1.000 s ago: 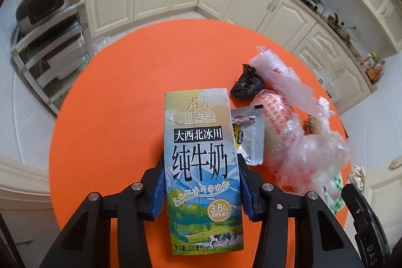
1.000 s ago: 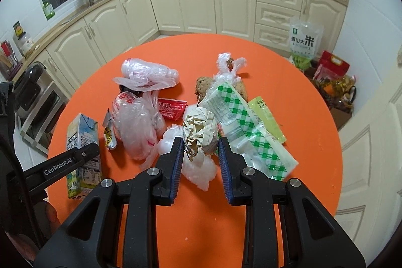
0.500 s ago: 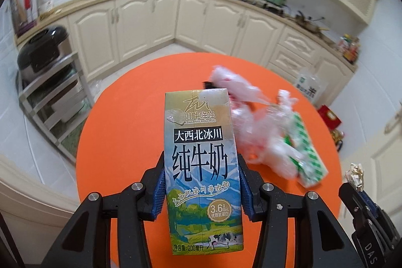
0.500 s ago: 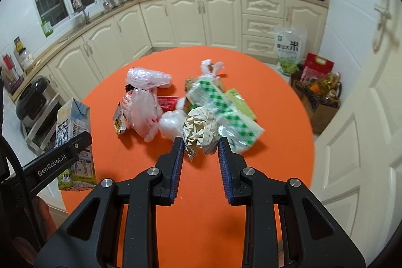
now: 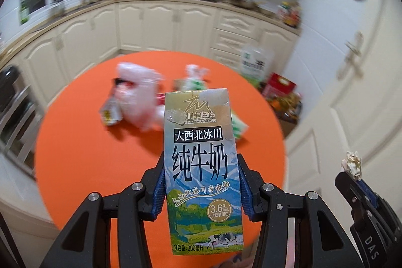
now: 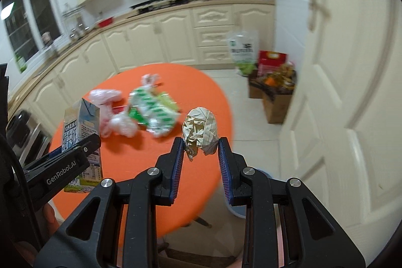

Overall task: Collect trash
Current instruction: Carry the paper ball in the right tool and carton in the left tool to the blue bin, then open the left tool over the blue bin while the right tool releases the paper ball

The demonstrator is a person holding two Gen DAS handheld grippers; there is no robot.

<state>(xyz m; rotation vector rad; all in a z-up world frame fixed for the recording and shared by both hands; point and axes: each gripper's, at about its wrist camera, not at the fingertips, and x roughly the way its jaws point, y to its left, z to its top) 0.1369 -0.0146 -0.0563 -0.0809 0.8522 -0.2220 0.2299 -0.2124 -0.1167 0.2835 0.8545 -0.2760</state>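
My left gripper (image 5: 202, 162) is shut on an upright milk carton (image 5: 202, 162), its blue pads pressed on both sides, held above the near part of the round orange table (image 5: 83, 142). That carton (image 6: 81, 124) and the left gripper's finger show at the left of the right wrist view. A crumpled paper ball (image 6: 199, 131) sits squeezed between the pads of my right gripper (image 6: 200, 145), lifted over the table's right edge. Its tip with the paper ball (image 5: 351, 163) peeks in at the right of the left wrist view.
Blurred plastic bags (image 5: 140, 92) and a green-checked wrapper (image 6: 150, 112) lie in a heap mid-table (image 6: 120, 150). Cream cabinets (image 6: 160, 42) line the far wall. Cardboard boxes (image 6: 273, 97) and a rice bag (image 6: 242, 49) stand on the floor by a white door (image 6: 351, 67). A blue rim (image 6: 237, 211) shows under my right gripper.
Both grippers rose and drew back from the trash heap, keeping the carton and the paper ball. The views swung right, and the door and floor boxes came into sight.
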